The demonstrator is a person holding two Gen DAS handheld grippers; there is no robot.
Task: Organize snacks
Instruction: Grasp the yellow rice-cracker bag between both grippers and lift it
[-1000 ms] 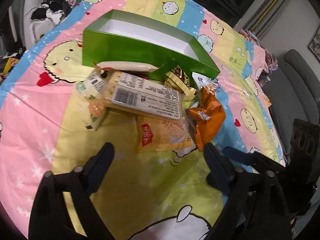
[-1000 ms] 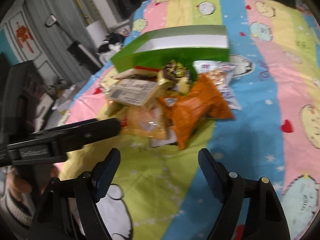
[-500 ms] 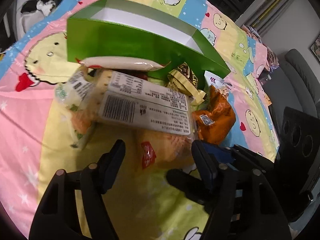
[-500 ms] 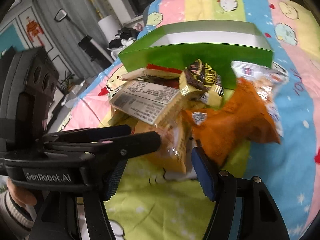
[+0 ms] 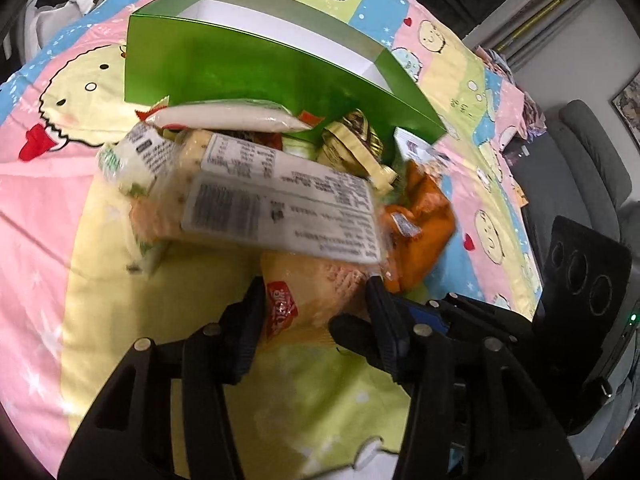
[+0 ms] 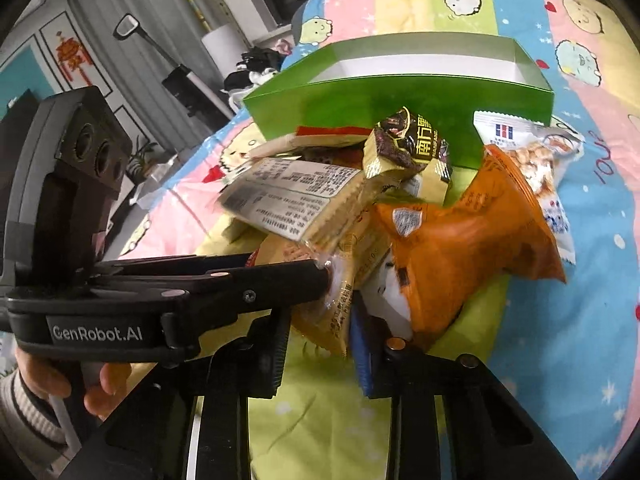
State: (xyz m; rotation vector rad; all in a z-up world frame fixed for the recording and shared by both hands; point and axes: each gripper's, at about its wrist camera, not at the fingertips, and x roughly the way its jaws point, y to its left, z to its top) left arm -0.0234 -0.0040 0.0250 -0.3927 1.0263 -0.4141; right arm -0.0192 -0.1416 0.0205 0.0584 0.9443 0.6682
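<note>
Your left gripper has its fingers narrowed around the near end of the yellow snack bag, touching it on both sides at 6 o'clock of the snack pile. Your right gripper comes in at the same bag from the other side, its fingers fairly close with the bag's corner between them; you cannot tell whether they pinch it. The long labelled packet lies across the top of the yellow bag. The orange bag sits at 3 o'clock of the pile. The green box stands open at 12 o'clock, on the cartoon bedsheet.
</note>
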